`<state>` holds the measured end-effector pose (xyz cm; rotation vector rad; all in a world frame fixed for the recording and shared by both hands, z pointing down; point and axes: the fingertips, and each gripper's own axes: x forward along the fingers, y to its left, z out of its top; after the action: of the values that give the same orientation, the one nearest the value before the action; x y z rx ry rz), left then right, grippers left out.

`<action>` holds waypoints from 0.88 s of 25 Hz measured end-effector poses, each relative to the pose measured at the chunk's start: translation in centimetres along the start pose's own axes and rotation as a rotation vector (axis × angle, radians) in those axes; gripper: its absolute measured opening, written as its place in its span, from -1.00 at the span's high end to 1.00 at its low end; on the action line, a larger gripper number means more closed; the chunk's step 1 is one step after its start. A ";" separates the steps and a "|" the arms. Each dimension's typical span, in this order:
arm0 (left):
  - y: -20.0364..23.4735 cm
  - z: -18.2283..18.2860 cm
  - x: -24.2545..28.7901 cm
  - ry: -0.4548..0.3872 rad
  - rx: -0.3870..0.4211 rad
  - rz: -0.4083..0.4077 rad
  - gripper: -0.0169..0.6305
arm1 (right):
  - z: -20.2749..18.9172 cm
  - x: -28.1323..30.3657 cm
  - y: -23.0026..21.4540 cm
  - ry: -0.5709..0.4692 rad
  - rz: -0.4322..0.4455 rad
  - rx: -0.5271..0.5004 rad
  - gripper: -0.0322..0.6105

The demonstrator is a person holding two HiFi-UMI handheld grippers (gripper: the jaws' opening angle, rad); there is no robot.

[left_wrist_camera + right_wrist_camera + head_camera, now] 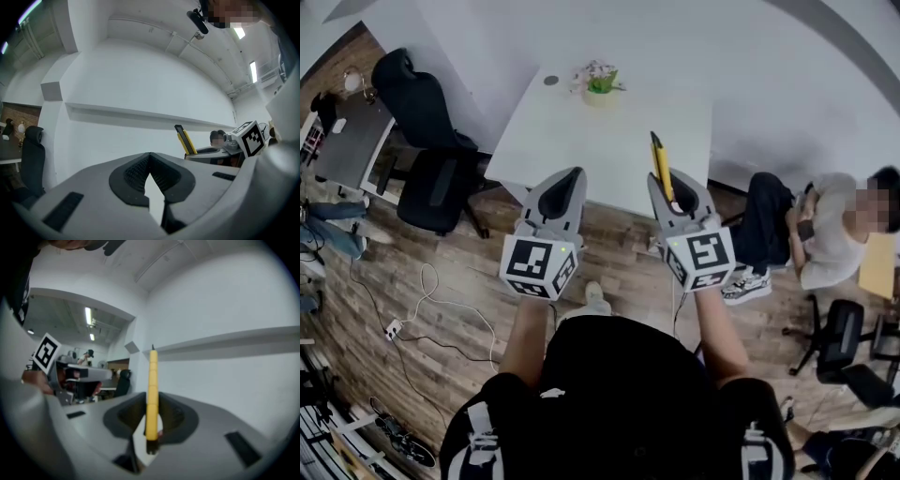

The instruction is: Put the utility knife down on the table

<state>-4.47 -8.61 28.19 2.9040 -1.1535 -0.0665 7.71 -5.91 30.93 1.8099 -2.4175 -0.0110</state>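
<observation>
A yellow utility knife [660, 164] with a black tip sticks out forward from my right gripper [671, 184], which is shut on its rear part. The knife points toward the white table [581, 141], whose near edge lies just ahead. Along the right gripper's own view the knife [152, 385] runs up between the pads of the right gripper [151, 405]. My left gripper [573, 175] is level beside it, shut with nothing in it [150, 161]. From the left gripper view the knife [185, 139] shows at the right.
A small potted plant [600, 82] stands at the table's far edge. Black office chairs [431, 141] stand left of the table on the wood floor. A person [825, 230] sits to the right of the table. Cables [431, 300] lie on the floor at left.
</observation>
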 end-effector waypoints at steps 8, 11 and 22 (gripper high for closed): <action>4.8 -0.8 3.4 0.030 0.009 -0.038 0.88 | 0.0 6.0 -0.3 0.022 -0.023 0.011 0.61; 5.9 -1.8 4.3 0.050 0.003 -0.061 0.88 | -0.5 7.6 -0.3 0.037 -0.031 0.015 0.61; 8.6 -5.9 7.9 0.136 -0.030 -0.085 0.88 | -2.9 12.3 -1.2 0.105 -0.006 0.021 0.61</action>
<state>-4.33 -20.29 34.10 2.8781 -1.0002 0.1104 5.75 -17.79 34.85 1.7792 -2.3493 0.1061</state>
